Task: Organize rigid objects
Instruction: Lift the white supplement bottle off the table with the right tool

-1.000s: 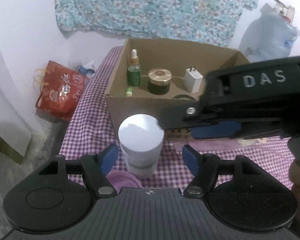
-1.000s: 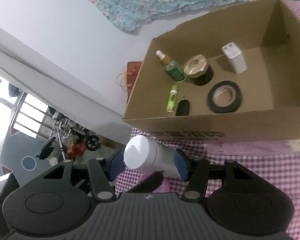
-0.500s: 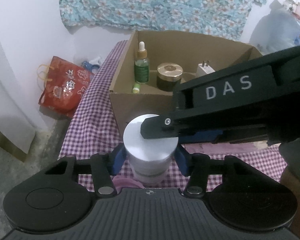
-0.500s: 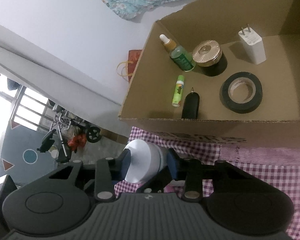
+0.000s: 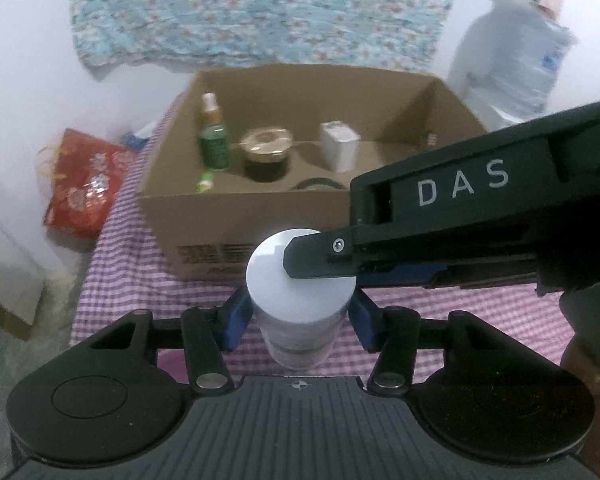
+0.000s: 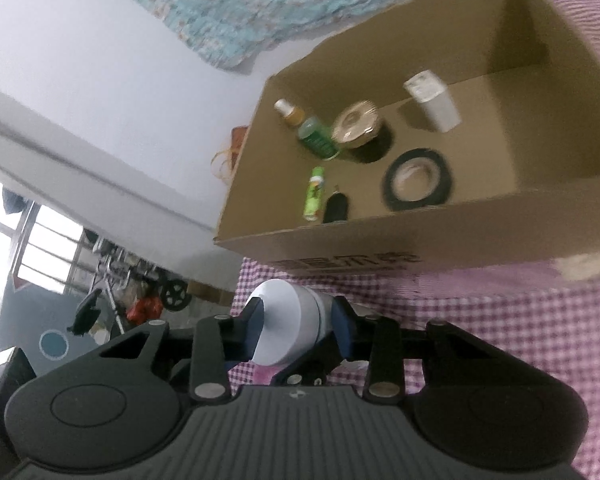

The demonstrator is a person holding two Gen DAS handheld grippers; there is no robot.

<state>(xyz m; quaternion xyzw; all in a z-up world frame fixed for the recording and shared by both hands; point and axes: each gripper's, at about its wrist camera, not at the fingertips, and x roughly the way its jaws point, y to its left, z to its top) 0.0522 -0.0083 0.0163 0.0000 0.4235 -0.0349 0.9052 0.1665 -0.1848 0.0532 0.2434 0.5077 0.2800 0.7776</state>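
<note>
White jar (image 5: pixel 300 280) clamped between both tools' blue pads (image 5: pixel 236 316).

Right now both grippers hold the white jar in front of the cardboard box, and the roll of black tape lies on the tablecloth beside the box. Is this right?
Not quite. Both the left gripper and right gripper do hold the white jar, but the black tape lies inside the cardboard box, as the right wrist view shows.

- A lived-in home, not a lab or shop.
- Purple checked cloth (image 5: pixel 112 280) covers the table.
- Floral fabric (image 5: pixel 260 8) hangs on a white wall.
- Red shopping bag (image 5: pixel 84 188) and big water jug (image 5: pixel 512 64) stand nearby.
</note>
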